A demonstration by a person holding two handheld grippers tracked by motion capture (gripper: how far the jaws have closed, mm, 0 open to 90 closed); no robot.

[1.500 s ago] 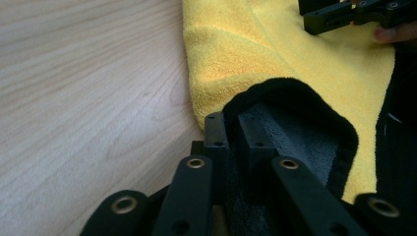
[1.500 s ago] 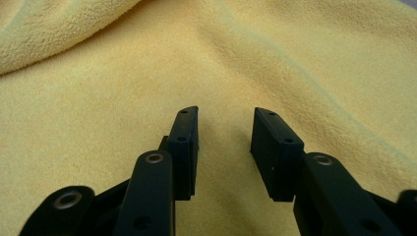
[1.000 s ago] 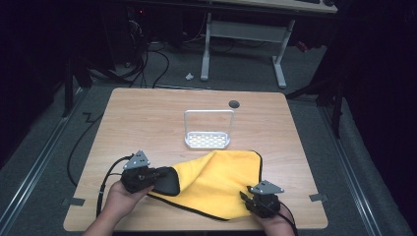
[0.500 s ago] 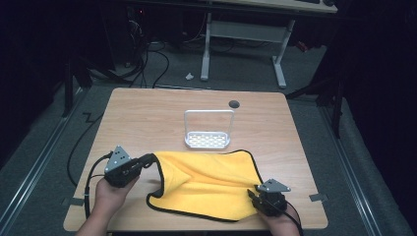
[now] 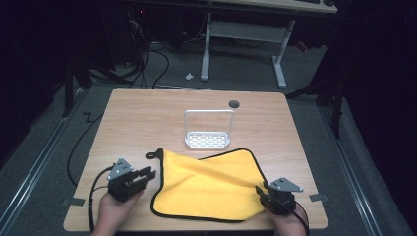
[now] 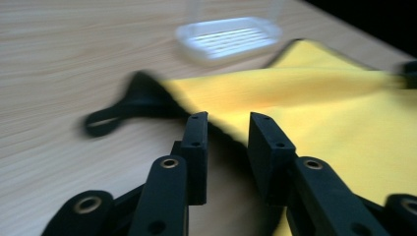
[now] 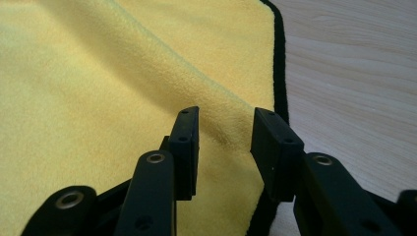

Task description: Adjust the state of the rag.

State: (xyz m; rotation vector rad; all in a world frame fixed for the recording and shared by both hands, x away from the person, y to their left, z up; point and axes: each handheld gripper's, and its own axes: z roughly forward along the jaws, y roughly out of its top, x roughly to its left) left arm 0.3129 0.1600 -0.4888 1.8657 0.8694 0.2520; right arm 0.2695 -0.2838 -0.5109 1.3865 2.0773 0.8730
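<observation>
Since a moment ago the yellow cloth (image 5: 211, 184) has spread flat on the tabletop (image 5: 147, 118). The left tool (image 5: 147, 174), jaws just opened, has let go its edge; the right tool (image 5: 263, 195) stands half open around the opposite corner.

Room dim, lit mainly over the light-wood table (image 5: 147, 113) w/ a round grommet hole (image 5: 234, 103), grey carpet floor (image 5: 44, 147) around it, black cables (image 5: 147, 59) trailing behind, white-legged desk frame (image 5: 241, 29) at rear, tape marks (image 5: 73, 201) at table corners.
</observation>
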